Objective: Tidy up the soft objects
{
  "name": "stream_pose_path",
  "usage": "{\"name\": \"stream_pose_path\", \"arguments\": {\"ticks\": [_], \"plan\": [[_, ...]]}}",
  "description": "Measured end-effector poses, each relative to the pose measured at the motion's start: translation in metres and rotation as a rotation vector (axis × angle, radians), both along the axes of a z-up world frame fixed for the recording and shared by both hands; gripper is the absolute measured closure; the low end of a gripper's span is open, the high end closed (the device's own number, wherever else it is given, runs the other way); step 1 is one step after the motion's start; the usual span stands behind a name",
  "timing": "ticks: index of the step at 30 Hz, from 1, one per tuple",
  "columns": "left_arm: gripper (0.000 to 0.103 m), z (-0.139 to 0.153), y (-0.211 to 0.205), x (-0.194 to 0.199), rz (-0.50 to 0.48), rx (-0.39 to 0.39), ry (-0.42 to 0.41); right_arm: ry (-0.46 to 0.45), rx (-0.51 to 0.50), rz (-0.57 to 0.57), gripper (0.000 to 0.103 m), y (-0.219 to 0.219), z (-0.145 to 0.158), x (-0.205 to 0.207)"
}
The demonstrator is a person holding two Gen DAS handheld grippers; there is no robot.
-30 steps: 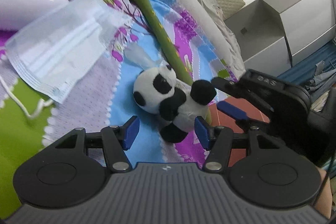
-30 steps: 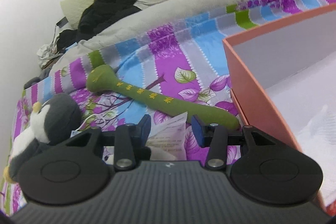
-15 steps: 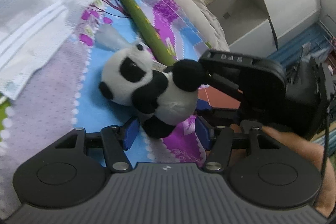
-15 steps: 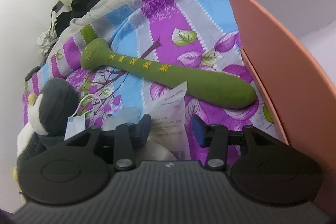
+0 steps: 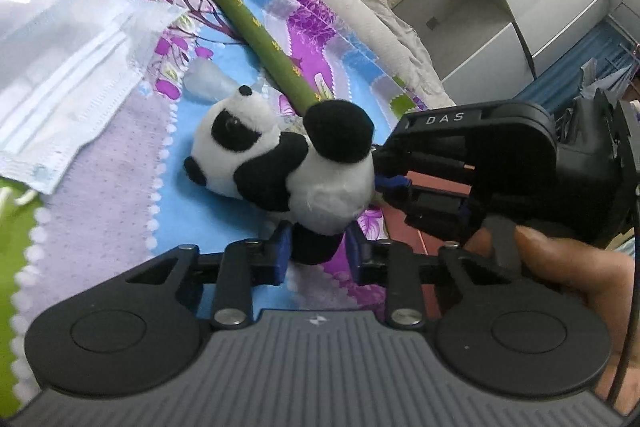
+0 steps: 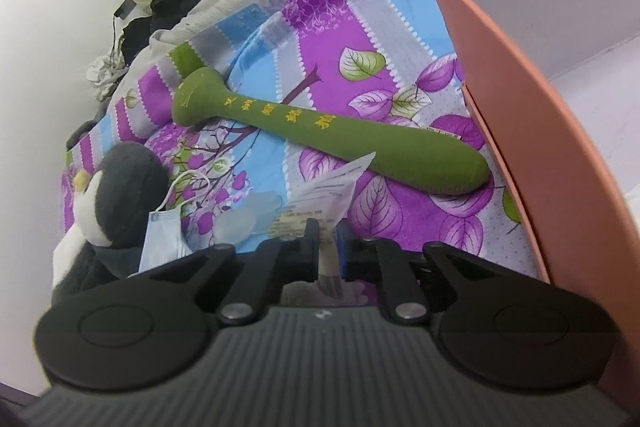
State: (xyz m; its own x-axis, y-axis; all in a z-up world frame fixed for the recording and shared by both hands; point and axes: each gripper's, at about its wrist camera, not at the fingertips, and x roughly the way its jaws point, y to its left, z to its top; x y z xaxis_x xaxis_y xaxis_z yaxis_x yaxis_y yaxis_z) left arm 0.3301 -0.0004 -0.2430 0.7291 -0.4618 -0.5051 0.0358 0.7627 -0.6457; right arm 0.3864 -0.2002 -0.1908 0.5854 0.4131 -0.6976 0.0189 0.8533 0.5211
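Plush black-and-white panda toy [image 5: 296,167] lay on the floral purple-and-blue bedsheet [image 5: 120,187], its black foot between the closing jaws of the left gripper [image 5: 318,253], blue pads touching it. The right gripper [image 6: 329,255] was pressed nearly together, pinching a printed white paper slip [image 6: 328,195] beside the long green padded stick [image 6: 320,135] and salmon-orange cardboard box [image 6: 540,155].

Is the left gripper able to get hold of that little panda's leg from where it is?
Probably yes. The left gripper already has the panda's black lower leg between its blue pads, and its jaws are closing. Nothing lies between them; the right gripper sits beside the panda's body, not across the leg.
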Motion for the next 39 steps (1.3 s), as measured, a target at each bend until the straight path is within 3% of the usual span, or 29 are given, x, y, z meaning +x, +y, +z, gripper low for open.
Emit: {"name": "stream_pose_path", "arguments": {"ticks": [5,13,39], "plan": [[0.082,0.007,0.013,-0.017,0.018,-0.014,0.003,-0.034,-0.032,0.012,0.092,0.004,0.012,-0.011],[0.085,0.026,0.026,-0.054,0.011,0.023,-0.004,-0.045,-0.068,0.026,0.093,0.009,0.024,-0.036],[0.087,0.067,0.05,-0.214,-0.076,0.196,0.078,0.042,-0.154,0.084,0.093,-0.005,0.048,-0.183]]}}
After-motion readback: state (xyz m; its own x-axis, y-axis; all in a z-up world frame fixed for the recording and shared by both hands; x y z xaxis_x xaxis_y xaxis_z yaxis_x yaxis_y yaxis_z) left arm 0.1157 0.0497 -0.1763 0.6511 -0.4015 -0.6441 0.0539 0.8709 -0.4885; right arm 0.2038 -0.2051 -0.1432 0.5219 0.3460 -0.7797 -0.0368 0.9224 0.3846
